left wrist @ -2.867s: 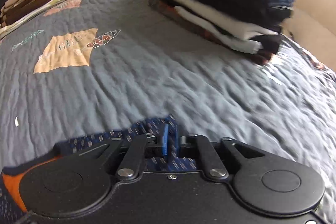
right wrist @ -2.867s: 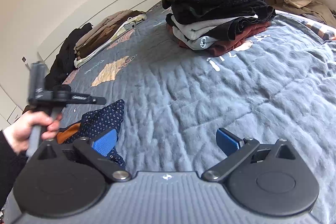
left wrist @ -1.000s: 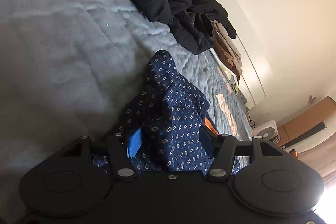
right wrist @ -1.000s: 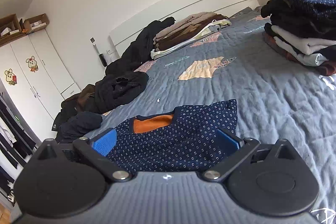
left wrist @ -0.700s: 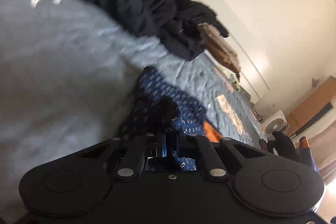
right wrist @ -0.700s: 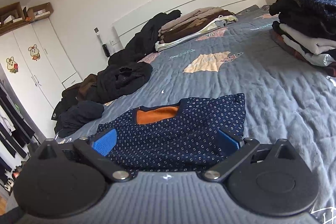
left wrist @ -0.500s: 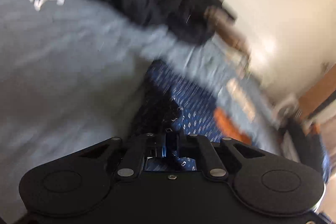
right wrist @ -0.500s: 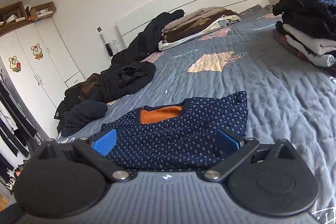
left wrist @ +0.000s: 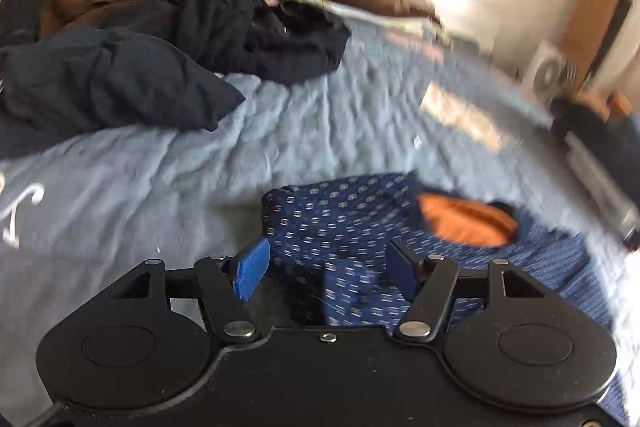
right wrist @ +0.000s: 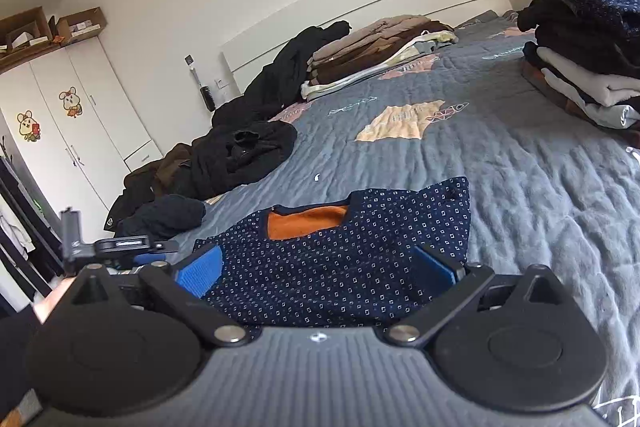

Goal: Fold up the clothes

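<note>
A navy sweater with a small white pattern and an orange neck lining (left wrist: pixel 340 223) lies on the grey quilt (left wrist: pixel 200 167). My left gripper (left wrist: pixel 326 267) hovers just above the sweater's near edge. Its jaws are opening, and the cloth lies below and between the blue pads (left wrist: pixel 252 269) without being pinched. In the right wrist view the same sweater (right wrist: pixel 340 255) lies flat in front of my right gripper (right wrist: pixel 316 269), which stands open over its hem with nothing gripped. Part of the left gripper's body (right wrist: pixel 120 245) and a hand (right wrist: pixel 52 299) show at the left edge.
Loose dark and brown clothes (right wrist: pixel 240 155) are heaped on the bed's left side. A folded beige and brown pile (right wrist: pixel 380 47) sits near the headboard. A tall folded stack (right wrist: pixel 580 67) stands at the right. A white wardrobe (right wrist: pixel 80 127) is beyond the bed.
The left gripper was shut on a fold of the sweater; it has since rolled, risen and opened, dropping the cloth. The right gripper has stayed open and nearly still.
</note>
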`<control>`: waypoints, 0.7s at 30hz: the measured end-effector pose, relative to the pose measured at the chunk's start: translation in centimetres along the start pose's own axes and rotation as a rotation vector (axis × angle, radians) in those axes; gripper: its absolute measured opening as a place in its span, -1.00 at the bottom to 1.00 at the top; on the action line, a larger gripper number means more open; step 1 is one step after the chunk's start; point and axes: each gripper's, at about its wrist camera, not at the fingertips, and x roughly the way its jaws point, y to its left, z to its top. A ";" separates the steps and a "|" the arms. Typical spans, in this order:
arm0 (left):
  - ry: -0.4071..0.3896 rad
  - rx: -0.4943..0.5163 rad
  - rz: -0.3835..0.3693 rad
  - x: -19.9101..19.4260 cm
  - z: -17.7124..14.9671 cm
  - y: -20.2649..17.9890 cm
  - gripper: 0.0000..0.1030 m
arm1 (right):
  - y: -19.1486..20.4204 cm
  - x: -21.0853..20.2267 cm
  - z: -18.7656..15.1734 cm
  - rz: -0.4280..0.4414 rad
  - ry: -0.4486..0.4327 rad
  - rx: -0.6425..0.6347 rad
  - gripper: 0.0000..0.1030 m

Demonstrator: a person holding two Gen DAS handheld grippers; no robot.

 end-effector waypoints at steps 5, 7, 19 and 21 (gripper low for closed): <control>0.102 0.106 -0.003 2.6 -0.3 -0.8 -0.03 | -0.6 0.1 -0.1 -0.009 0.006 0.015 0.96; 0.128 0.149 -0.003 3.3 -0.6 -1.5 -0.32 | -0.8 0.2 -0.1 -0.014 0.009 0.021 0.96; -0.070 0.202 0.053 0.7 1.2 -1.7 -0.76 | -0.6 0.8 -0.6 -0.011 0.040 0.021 0.96; -0.044 0.216 0.075 1.2 1.4 -1.5 -0.76 | -0.5 0.7 -0.6 -0.009 0.040 0.017 0.96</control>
